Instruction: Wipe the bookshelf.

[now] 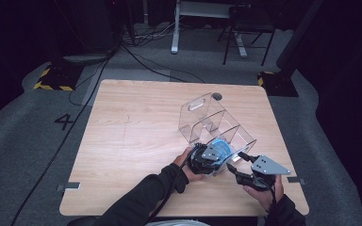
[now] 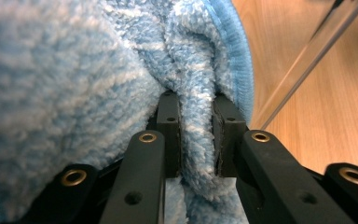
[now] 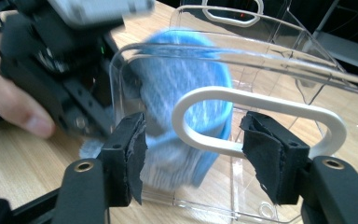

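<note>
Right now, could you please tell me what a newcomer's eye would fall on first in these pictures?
A fluffy light-blue microfibre cloth stands out first, a fold of it pinched in the left claw at the near end of a clear plastic divided organiser box on the pale wooden table. The right claw stands open before the box's white-edged handle slot.

The wooden counter stands on a grey carpet floor. At 12 o'clock a white desk leg and a black chair stand in the dark. Black cables run at 11 o'clock. Yellow-black tape marks 10 o'clock.
</note>
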A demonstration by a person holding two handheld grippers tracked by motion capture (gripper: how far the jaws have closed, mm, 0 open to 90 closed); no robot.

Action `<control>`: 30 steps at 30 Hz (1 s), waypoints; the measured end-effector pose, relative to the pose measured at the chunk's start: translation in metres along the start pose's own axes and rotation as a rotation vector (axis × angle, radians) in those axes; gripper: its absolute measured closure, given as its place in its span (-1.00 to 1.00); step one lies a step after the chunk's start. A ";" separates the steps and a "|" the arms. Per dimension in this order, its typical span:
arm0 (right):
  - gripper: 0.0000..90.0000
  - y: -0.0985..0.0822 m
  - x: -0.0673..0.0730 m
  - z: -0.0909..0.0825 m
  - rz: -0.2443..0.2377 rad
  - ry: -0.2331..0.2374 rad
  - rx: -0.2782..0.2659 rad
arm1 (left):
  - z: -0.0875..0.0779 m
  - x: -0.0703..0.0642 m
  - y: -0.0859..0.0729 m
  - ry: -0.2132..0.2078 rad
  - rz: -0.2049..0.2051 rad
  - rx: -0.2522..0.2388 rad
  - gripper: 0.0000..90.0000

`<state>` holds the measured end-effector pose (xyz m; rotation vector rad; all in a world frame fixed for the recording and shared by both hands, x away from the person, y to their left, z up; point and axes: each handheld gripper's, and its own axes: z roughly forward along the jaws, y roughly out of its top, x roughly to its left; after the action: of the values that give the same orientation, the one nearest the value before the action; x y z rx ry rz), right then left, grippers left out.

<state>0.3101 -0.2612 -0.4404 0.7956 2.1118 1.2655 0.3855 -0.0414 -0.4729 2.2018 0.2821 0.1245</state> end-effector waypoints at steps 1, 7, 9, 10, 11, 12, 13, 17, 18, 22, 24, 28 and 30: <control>-0.12 0.000 0.000 0.000 -0.002 -0.001 0.002 | -0.003 0.000 0.004 0.000 0.003 -0.022 0.71; -0.13 0.000 0.001 -0.002 -0.032 0.004 -0.002 | -0.027 0.004 0.034 0.002 0.019 -0.148 0.71; -0.13 0.000 -0.001 -0.004 -0.021 0.005 -0.008 | -0.032 0.007 0.042 -0.001 -0.004 -0.202 0.71; -0.13 0.000 -0.002 -0.005 -0.014 0.006 -0.009 | -0.034 0.009 0.046 -0.003 -0.002 -0.218 0.71; -0.13 0.000 -0.002 -0.004 -0.013 0.005 -0.008 | -0.035 0.010 0.048 -0.007 -0.010 -0.235 0.71; -0.13 0.001 -0.001 -0.004 -0.017 0.007 -0.008 | -0.033 0.010 0.049 -0.009 -0.012 -0.240 0.71; -0.13 0.000 0.000 -0.004 -0.022 0.009 -0.006 | -0.030 0.009 0.049 -0.004 -0.001 -0.225 0.71; -0.13 0.000 -0.001 -0.004 -0.021 0.000 -0.007 | -0.013 0.009 0.040 -0.010 -0.013 -0.185 0.72; -0.14 -0.001 -0.001 -0.005 -0.016 0.001 -0.010 | -0.009 0.009 0.037 -0.012 -0.016 -0.181 0.72; -0.17 -0.001 -0.002 -0.007 -0.012 -0.005 -0.020 | -0.003 0.003 0.030 0.015 -0.002 -0.167 0.73; -0.18 -0.001 -0.003 -0.006 -0.011 -0.005 -0.017 | -0.001 0.001 0.028 0.028 0.003 -0.156 0.73; -0.18 -0.001 -0.002 -0.006 -0.017 -0.008 -0.016 | 0.011 -0.003 0.020 0.073 0.003 -0.094 0.74; -0.19 -0.001 -0.002 -0.006 -0.015 -0.008 -0.014 | 0.030 -0.004 0.001 0.084 -0.003 -0.028 0.73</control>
<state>0.3066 -0.2662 -0.4384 0.7756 2.0964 1.2658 0.3873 -0.0666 -0.4905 2.1714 0.3283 0.2179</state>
